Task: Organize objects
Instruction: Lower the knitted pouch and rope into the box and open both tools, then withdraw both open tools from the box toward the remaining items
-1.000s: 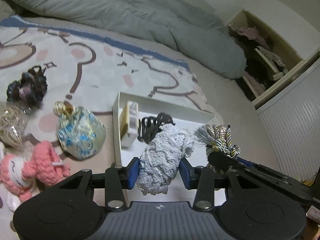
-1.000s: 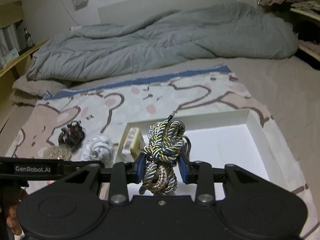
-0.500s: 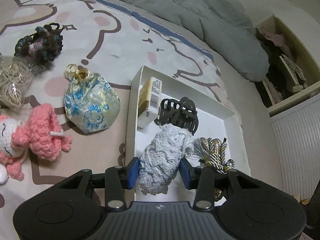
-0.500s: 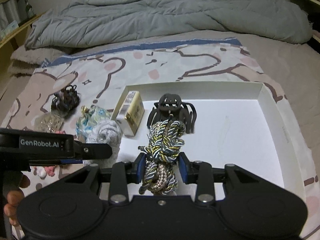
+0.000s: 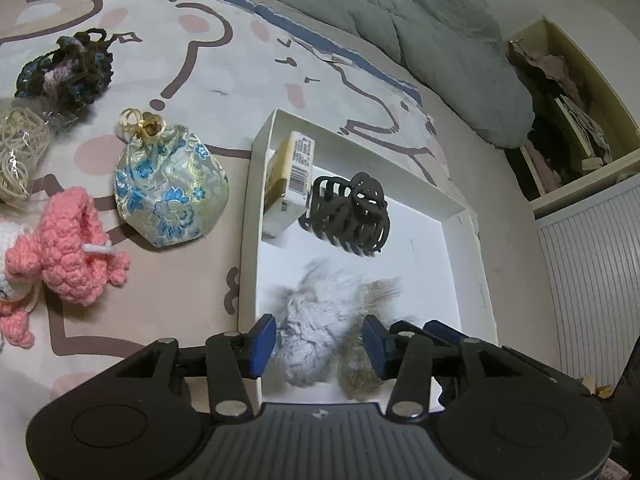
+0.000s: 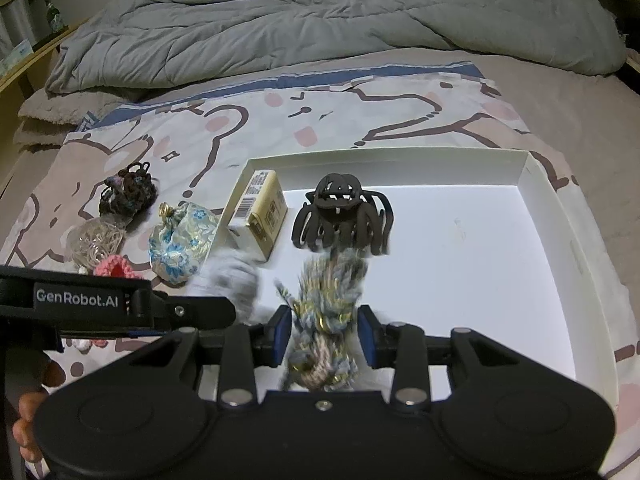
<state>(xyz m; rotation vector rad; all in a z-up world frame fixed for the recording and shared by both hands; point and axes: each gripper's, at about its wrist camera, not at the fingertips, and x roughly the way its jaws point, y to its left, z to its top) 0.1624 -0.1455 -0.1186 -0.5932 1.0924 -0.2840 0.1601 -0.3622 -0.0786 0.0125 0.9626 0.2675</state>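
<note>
**Dim room, bright tray, blurred bundles**

Light is dim and cool. The white tray [image 6: 536, 216] floor glares nearly blown out. The grey scrunchie [image 5: 308, 336] and braided cord [image 6: 324, 320] smear with motion blur. Fisheye bending curves the edges; corners vignette black.

Black tongs [image 5: 319, 344] with blue pads [image 5: 262, 340], silver screws, white "GenRobot.AI" lettering on one side

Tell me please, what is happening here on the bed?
A person is sorting small things into a white box. The left gripper is opening and letting go of a grey-white scrunchie, blurred between its jaws. The right gripper is opening around a braided cord bundle. A black hair claw and a yellow carton already lie inside.
</note>
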